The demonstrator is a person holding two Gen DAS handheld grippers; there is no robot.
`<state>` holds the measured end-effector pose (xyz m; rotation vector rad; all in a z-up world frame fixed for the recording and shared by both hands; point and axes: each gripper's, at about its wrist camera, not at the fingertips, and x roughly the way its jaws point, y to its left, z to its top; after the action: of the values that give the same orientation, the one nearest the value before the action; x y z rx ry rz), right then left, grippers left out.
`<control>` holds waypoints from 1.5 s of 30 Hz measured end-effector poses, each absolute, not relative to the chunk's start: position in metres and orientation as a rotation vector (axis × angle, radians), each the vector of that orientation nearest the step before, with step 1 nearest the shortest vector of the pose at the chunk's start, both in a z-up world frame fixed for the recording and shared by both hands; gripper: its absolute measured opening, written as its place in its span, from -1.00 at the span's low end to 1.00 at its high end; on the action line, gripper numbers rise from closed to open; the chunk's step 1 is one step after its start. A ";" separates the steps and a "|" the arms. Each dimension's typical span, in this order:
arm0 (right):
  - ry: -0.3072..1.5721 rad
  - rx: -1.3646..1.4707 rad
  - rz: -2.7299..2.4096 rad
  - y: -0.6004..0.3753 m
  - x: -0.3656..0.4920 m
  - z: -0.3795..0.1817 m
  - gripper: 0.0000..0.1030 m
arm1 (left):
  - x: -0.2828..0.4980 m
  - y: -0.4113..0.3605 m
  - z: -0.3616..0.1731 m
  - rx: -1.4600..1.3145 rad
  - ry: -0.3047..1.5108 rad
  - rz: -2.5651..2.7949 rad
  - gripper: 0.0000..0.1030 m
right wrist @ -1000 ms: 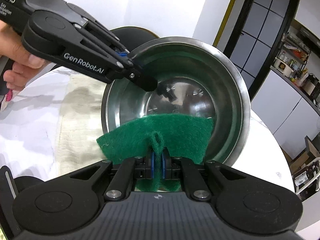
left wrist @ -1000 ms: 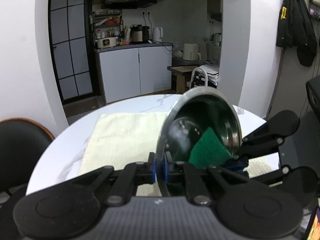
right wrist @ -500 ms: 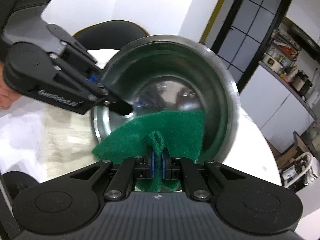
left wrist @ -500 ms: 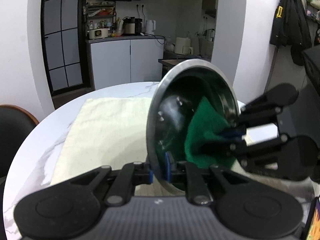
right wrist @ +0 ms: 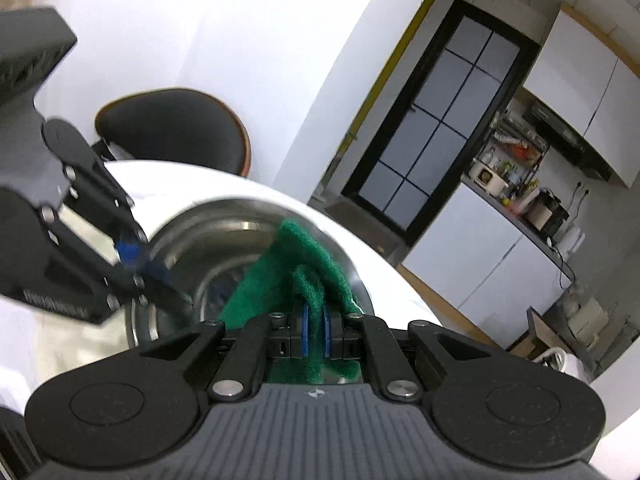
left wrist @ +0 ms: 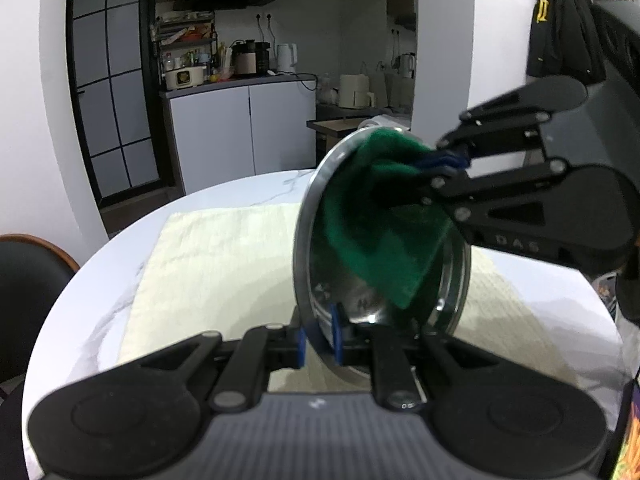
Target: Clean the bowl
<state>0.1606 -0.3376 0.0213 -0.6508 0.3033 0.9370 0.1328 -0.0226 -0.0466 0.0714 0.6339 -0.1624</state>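
White marble desk [left wrist: 100, 280] carries a cream cloth [left wrist: 208, 264]. Above the cloth, the steel bowl [left wrist: 320, 208] is tipped on edge, its rim clamped by the left gripper [left wrist: 320, 338]. Inside the bowl, the right gripper [right wrist: 316, 334] pinches a green scouring pad [right wrist: 304, 256].

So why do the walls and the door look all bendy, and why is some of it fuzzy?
Left wrist view: the fisheye lens bows the doorway and walls; the bowl and green scouring pad look soft and slightly smeared. Right wrist view: the door curves and leans the same way, the left gripper is streaked with blur, and the bowl's shiny metal throws pale glare.
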 end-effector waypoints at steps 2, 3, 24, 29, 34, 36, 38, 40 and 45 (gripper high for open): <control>0.300 -0.638 0.962 -0.333 0.158 0.024 -0.85 | 0.131 -0.023 -0.047 0.077 0.633 -0.163 -0.73; 0.301 -0.635 0.971 -0.334 0.154 0.024 -0.85 | 0.130 -0.023 -0.047 0.080 0.632 -0.163 -0.73; 0.334 -0.648 1.077 -0.321 0.145 0.031 -0.85 | 0.122 -0.023 -0.053 0.095 0.629 -0.159 -0.72; 0.364 -0.662 0.984 -0.332 0.160 0.030 -0.85 | 0.122 -0.025 -0.055 0.088 0.628 -0.157 -0.72; 0.421 -0.696 0.939 -0.340 0.164 0.016 -0.85 | 0.120 -0.025 -0.056 0.084 0.630 -0.157 -0.72; 0.435 -0.716 0.931 -0.340 0.163 0.010 -0.84 | 0.120 -0.025 -0.055 0.083 0.630 -0.157 -0.72; 0.459 -0.735 0.938 -0.339 0.161 0.001 -0.85 | 0.118 -0.026 -0.055 0.084 0.629 -0.156 -0.72; 0.489 -0.752 0.955 -0.338 0.158 -0.007 -0.84 | 0.118 -0.027 -0.054 0.087 0.626 -0.155 -0.72; 0.528 -0.752 1.030 -0.332 0.150 -0.022 -0.84 | 0.126 -0.026 -0.055 0.094 0.628 -0.156 -0.72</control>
<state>0.1502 -0.3320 -0.0218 -0.7521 0.5284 1.0300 0.1259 -0.0257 -0.0548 0.0937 0.6275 -0.1557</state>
